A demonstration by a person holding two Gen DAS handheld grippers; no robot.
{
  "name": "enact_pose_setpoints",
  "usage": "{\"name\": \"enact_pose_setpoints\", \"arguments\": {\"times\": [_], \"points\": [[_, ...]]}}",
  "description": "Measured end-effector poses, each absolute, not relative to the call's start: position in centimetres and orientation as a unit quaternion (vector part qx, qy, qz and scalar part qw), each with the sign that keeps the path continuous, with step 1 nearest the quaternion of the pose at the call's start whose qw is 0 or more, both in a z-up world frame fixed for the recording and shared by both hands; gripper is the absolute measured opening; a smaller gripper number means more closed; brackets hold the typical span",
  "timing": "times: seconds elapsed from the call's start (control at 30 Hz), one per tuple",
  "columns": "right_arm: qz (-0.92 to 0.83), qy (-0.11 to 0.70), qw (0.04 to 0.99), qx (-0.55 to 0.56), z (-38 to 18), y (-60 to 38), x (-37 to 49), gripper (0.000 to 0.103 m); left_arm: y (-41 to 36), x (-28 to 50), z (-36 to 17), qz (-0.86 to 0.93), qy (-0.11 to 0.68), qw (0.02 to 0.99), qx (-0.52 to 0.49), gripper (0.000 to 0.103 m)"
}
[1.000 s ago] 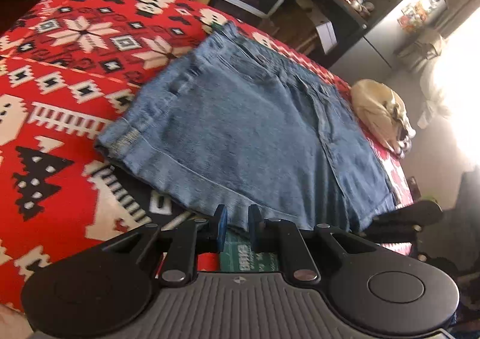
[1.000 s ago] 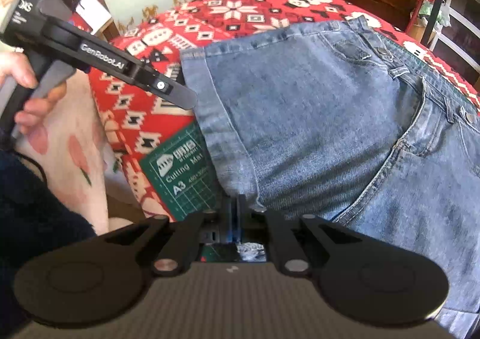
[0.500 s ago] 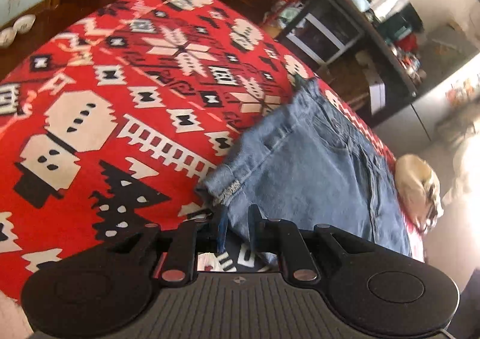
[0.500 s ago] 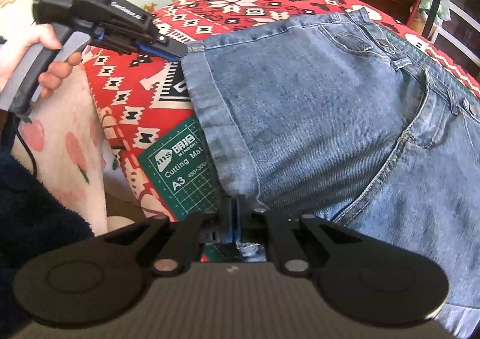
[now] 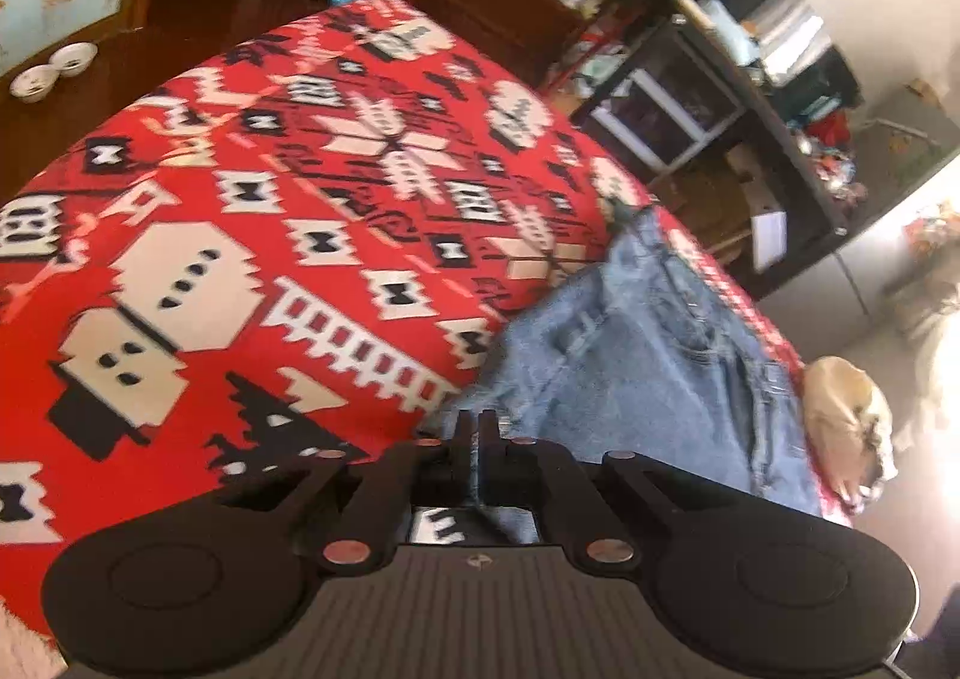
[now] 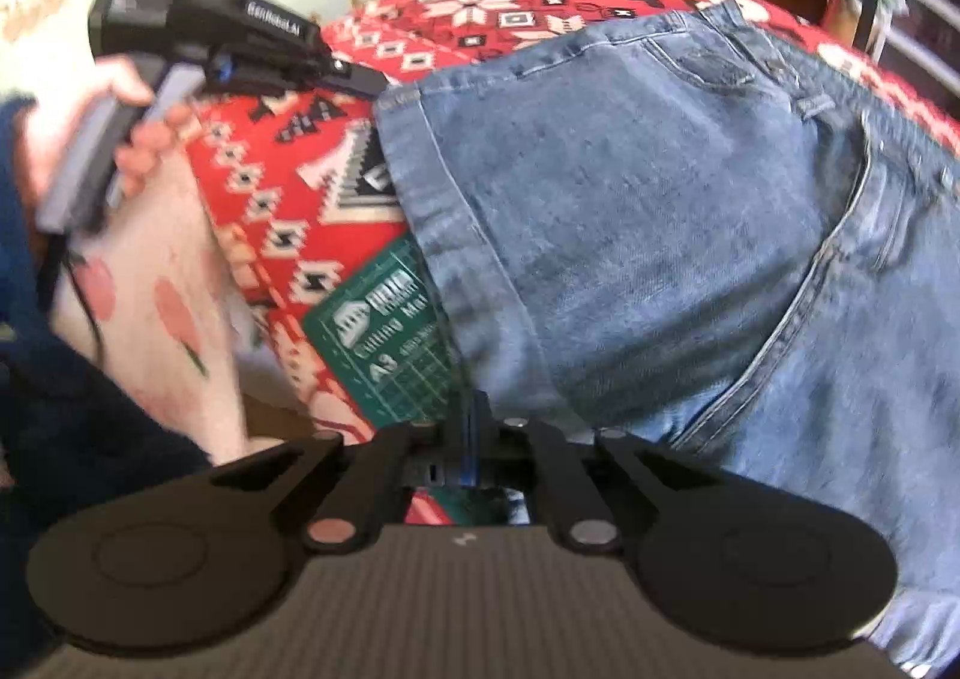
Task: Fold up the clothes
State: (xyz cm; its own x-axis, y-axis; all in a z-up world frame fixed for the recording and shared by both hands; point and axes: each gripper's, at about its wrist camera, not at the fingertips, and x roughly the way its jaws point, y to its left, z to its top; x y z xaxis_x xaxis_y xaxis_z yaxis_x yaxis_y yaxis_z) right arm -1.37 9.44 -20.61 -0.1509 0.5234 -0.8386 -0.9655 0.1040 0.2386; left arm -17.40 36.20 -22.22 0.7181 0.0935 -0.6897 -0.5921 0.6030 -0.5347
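Jeans (image 6: 630, 235) lie flat on the red patterned cloth (image 5: 252, 271), already doubled so the hem edge sits toward me, partly over a green cutting mat (image 6: 390, 343). My left gripper (image 5: 476, 430) has its jaws nearly together on the far hem corner; in the right view its tip meets that corner exactly, so I judge it clamped on denim. My right gripper (image 6: 474, 415) is drawn tight at the near hem corner, fabric edge running into the jaws; I read that as pinched too. Holding both corners of one edge keeps it straight. Next step, as I judge it: lift and carry the hem over toward the waistband.
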Motion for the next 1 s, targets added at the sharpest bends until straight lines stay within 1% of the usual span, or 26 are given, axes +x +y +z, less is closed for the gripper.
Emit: {"name": "enact_pose_setpoints", "arguments": {"times": [0.03, 0.07, 0.1, 0.2, 0.27, 0.3, 0.37, 0.47, 0.67, 0.73, 0.77, 0.8, 0.83, 0.87, 0.9, 0.93, 1.0], "points": [[0.620, 0.436, 0.603, -0.250, -20.4, 9.3, -1.4, 0.001, 36.1, -17.2, -22.1, 0.206, 0.316, 0.843, -0.384, 0.022], [0.621, 0.434, 0.605, -0.246, -20.2, 9.1, -1.3, 0.001, 36.1, -16.9, -21.9, 0.206, 0.320, 0.848, -0.368, 0.031], [0.621, 0.432, 0.607, -0.242, -19.9, 8.9, -1.2, 0.002, 35.9, -16.5, -21.8, 0.207, 0.327, 0.853, -0.350, 0.034], [0.625, 0.428, 0.616, -0.215, -19.0, 8.6, -0.9, 0.003, 35.6, -14.9, -21.9, 0.201, 0.356, 0.863, -0.298, 0.035], [0.622, 0.429, 0.621, -0.207, -18.9, 8.5, -0.4, 0.005, 35.4, -14.2, -22.2, 0.203, 0.366, 0.866, -0.273, 0.032], [0.621, 0.429, 0.624, -0.203, -18.8, 8.5, -0.2, 0.007, 35.3, -14.0, -22.3, 0.202, 0.371, 0.867, -0.264, 0.025], [0.618, 0.429, 0.629, -0.195, -18.7, 8.4, 0.2, 0.008, 35.0, -13.7, -22.4, 0.199, 0.379, 0.869, -0.249, 0.008], [0.611, 0.430, 0.637, -0.189, -18.5, 8.1, 0.6, 0.008, 34.3, -13.8, -22.2, 0.212, 0.385, 0.871, -0.222, 0.006], [0.599, 0.436, 0.650, -0.168, -18.4, 6.1, 2.4, 0.008, 33.1, -13.7, -22.1, 0.234, 0.393, 0.870, -0.183, 0.006], [0.592, 0.432, 0.662, -0.156, -18.3, 5.5, 3.0, 0.009, 33.2, -13.6, -21.9, 0.234, 0.396, 0.869, -0.184, 0.007], [0.586, 0.429, 0.671, -0.150, -18.0, 5.0, 3.3, 0.009, 33.3, -13.6, -21.9, 0.235, 0.397, 0.868, -0.187, 0.009], [0.577, 0.428, 0.681, -0.143, -17.9, 4.4, 3.9, 0.013, 33.3, -13.7, -21.8, 0.238, 0.396, 0.866, -0.189, 0.014], [0.569, 0.426, 0.690, -0.136, -17.7, 3.9, 4.4, 0.014, 33.4, -13.8, -21.7, 0.242, 0.396, 0.865, -0.190, 0.015], [0.560, 0.424, 0.700, -0.129, -17.6, 3.3, 4.9, 0.014, 33.4, -14.0, -21.6, 0.244, 0.394, 0.865, -0.194, 0.015], [0.548, 0.423, 0.711, -0.124, -17.5, 2.7, 5.6, 0.018, 33.4, -14.2, -21.4, 0.245, 0.391, 0.865, -0.196, 0.015], [0.533, 0.420, 0.724, -0.121, -17.5, 2.0, 6.2, 0.028, 33.3, -14.3, -21.2, 0.247, 0.388, 0.866, -0.197, 0.015], [0.503, 0.413, 0.749, -0.122, -17.4, 0.6, 7.3, 0.038, 33.0, -14.5, -20.7, 0.249, 0.382, 0.868, -0.195, 0.016]]}}
